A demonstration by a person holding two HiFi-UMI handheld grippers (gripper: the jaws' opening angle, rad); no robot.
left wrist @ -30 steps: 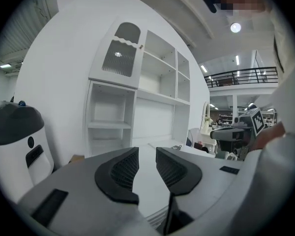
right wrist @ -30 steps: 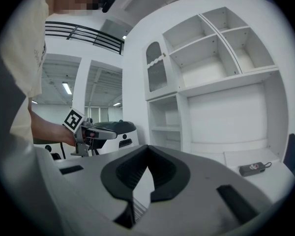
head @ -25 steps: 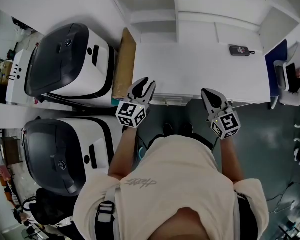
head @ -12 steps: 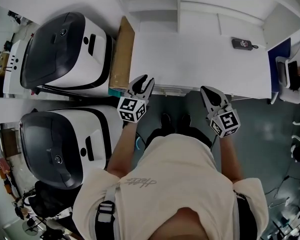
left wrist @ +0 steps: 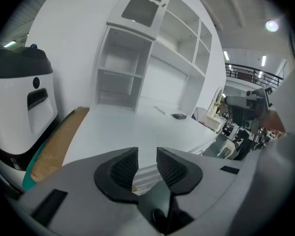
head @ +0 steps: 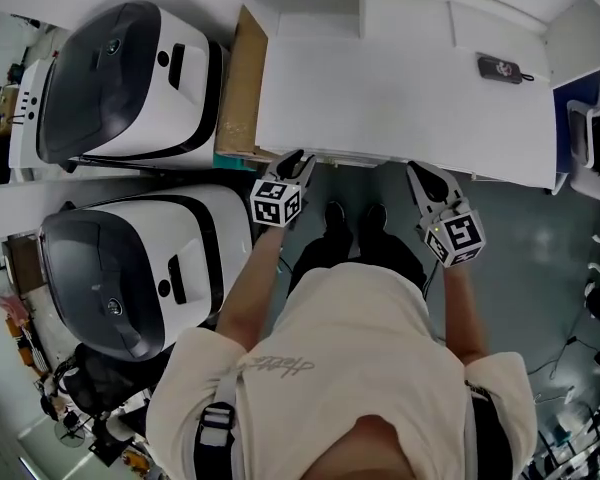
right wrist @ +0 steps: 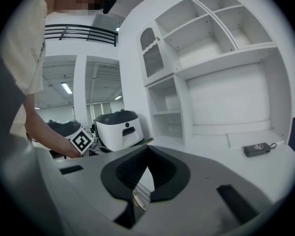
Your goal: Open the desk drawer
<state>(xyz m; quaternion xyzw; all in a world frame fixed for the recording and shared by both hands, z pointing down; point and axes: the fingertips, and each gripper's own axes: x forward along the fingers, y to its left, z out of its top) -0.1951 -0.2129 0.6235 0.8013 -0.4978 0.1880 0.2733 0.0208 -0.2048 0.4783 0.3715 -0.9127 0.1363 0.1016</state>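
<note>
left gripper (left wrist: 147, 153), jaws apart, sits just before the desk drawer (left wrist: 143, 175) front.

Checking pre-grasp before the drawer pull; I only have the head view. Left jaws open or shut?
Observer: Open. In the left gripper view, the left gripper has its jaws apart by a narrow gap. They clamp nothing, and the desk's front edge shows through the gap.
Operator: Right one?
Observer: Shut. In the right gripper view, the right gripper has its tips together, and I can't see anything gripped.
Operator: What's at the back?
Observer: A white shelf unit stands upright there, with open-fronted compartments.
</note>
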